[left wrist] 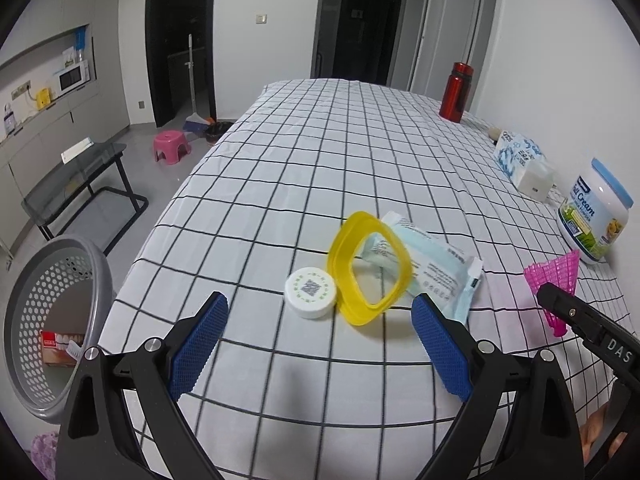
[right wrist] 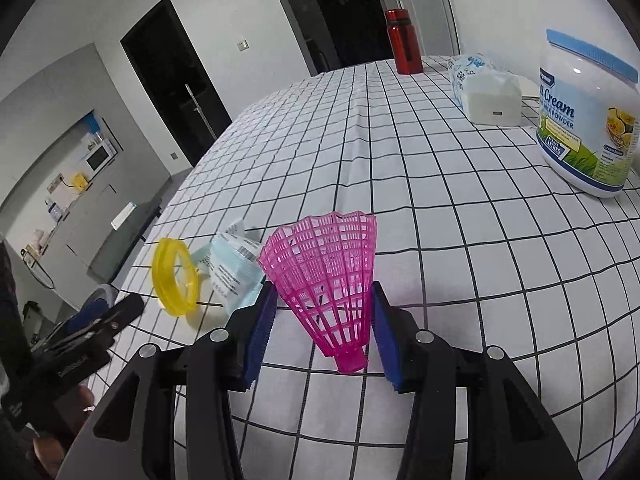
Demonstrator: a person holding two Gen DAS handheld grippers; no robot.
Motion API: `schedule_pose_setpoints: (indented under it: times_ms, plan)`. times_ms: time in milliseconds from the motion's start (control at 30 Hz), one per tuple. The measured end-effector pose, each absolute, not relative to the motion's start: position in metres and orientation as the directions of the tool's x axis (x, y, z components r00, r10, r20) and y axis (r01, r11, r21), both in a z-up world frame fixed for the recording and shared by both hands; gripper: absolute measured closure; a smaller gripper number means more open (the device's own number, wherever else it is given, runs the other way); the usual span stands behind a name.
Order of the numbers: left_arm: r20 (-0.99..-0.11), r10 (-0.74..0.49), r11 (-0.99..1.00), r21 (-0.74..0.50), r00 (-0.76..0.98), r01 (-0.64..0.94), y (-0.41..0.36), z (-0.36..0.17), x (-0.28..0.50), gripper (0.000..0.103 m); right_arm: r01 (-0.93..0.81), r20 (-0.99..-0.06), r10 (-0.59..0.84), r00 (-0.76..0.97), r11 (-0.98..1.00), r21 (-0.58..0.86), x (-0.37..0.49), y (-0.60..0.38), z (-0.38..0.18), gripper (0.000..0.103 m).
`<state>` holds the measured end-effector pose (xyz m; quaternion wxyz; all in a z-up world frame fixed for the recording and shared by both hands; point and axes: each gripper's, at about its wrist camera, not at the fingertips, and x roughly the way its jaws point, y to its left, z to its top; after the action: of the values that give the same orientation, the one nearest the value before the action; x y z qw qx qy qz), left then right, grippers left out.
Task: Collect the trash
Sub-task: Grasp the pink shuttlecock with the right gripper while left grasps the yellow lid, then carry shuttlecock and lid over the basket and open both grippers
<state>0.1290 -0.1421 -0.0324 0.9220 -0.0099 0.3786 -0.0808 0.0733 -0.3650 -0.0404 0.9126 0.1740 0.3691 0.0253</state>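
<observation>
On the checked tablecloth [left wrist: 320,152] lie a yellow plastic ring [left wrist: 340,264], a white round cap [left wrist: 310,292] just left of it and a light blue wrapper [left wrist: 440,264] behind it. My left gripper [left wrist: 320,304] hovers open just short of the cap and ring, holding nothing. A pink plastic shuttlecock [right wrist: 328,272] stands skirt up between the blue pads of my right gripper [right wrist: 324,308], which is shut on it. In the left wrist view the shuttlecock [left wrist: 556,284] shows at the right, with the right gripper's black finger [left wrist: 560,304] in front of it.
A grey perforated basket [left wrist: 24,320] with a box inside sits below the table's left edge. Along the right side stand a red bottle [left wrist: 456,92], a tissue pack [left wrist: 520,156] and a milk powder jar [left wrist: 596,212]. A pink stool [left wrist: 172,146] and a glass side table [left wrist: 80,172] stand on the floor.
</observation>
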Motion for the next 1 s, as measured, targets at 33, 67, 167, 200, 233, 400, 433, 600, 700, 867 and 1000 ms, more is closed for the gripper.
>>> schedule_pose_setpoints:
  times_ms: [33, 67, 167, 200, 233, 400, 433, 600, 700, 867, 1000]
  plan:
    - [-0.696, -0.154, 0.987, -0.073, 0.701, 0.144, -0.146, -0.033, 0.13, 0.012, 0.079, -0.661, 0.176, 0.729, 0.938, 0.337, 0.073, -0.365, -0.039, 0.057]
    - [-0.695, -0.154, 0.987, -0.07, 0.702, 0.147, -0.149, -0.033, 0.131, 0.012, 0.076, -0.659, 0.178, 0.731, 0.938, 0.338, 0.072, -0.364, -0.038, 0.057]
    - [-0.686, -0.143, 0.988, -0.056, 0.713, 0.145, -0.159, -0.033, 0.137, 0.012, 0.072, -0.657, 0.185, 0.731, 0.937, 0.343, 0.072, -0.365, -0.038, 0.057]
    - [-0.686, -0.14, 0.988, -0.05, 0.714, 0.145, -0.162, -0.034, 0.14, 0.012, 0.071, -0.657, 0.186, 0.731, 0.936, 0.344, 0.073, -0.365, -0.038, 0.057]
    - [-0.687, -0.139, 0.988, -0.049, 0.713, 0.146, -0.165, -0.035, 0.142, 0.012, 0.071, -0.657, 0.187, 0.731, 0.936, 0.346, 0.072, -0.365, -0.038, 0.057]
    - [-0.685, -0.136, 0.987, -0.03, 0.716, 0.159, -0.179, -0.039, 0.151, 0.014, 0.073, -0.656, 0.193, 0.73, 0.931, 0.357, 0.072, -0.367, -0.039, 0.057]
    - [-0.685, -0.135, 0.987, -0.026, 0.716, 0.161, -0.183, -0.041, 0.153, 0.017, 0.073, -0.656, 0.193, 0.73, 0.932, 0.356, 0.072, -0.367, -0.039, 0.057]
    - [-0.701, -0.133, 0.984, -0.01, 0.7, 0.177, -0.191, -0.047, 0.159, 0.042, 0.072, -0.662, 0.197, 0.723, 0.932, 0.356, 0.073, -0.365, -0.041, 0.057]
    - [-0.704, -0.137, 0.983, -0.008, 0.697, 0.185, -0.192, -0.048, 0.158, 0.067, 0.068, -0.654, 0.196, 0.731, 0.932, 0.356, 0.071, -0.365, -0.038, 0.057]
    - [-0.703, -0.151, 0.982, -0.029, 0.695, 0.184, -0.188, -0.045, 0.155, 0.088, 0.065, -0.652, 0.201, 0.731, 0.931, 0.36, 0.071, -0.366, -0.038, 0.057]
    - [-0.694, -0.158, 0.981, -0.032, 0.703, 0.189, -0.183, -0.04, 0.147, 0.088, 0.064, -0.651, 0.204, 0.731, 0.929, 0.364, 0.071, -0.367, -0.039, 0.057]
